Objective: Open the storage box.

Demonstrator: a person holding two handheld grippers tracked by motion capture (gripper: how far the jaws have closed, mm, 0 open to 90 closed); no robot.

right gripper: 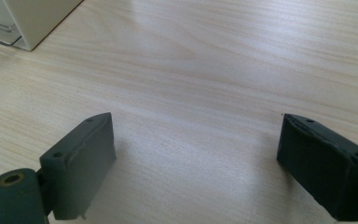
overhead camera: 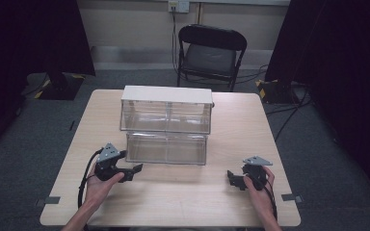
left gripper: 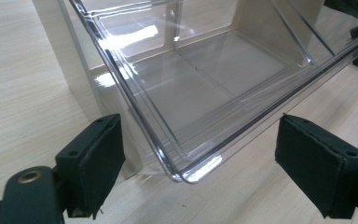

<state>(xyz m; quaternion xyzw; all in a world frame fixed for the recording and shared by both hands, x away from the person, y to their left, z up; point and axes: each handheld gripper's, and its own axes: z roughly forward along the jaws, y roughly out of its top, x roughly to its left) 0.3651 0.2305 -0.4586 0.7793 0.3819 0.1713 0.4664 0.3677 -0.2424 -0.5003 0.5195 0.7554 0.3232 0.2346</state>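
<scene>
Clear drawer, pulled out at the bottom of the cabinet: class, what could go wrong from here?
1. The drawer is clear and glossy, so its rim is hard to judge; the open left tool could bump its corner rather than straddle it.
2. The cabinet stands loose on the table; a push may slide it.
3. The right tool rests apart, steadying nothing.

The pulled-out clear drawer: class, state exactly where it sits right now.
In the high view the clear drawer juts toward the person from the bottom of the drawer cabinet at the table's middle, its front left corner just ahead of the open left gripper.
</scene>
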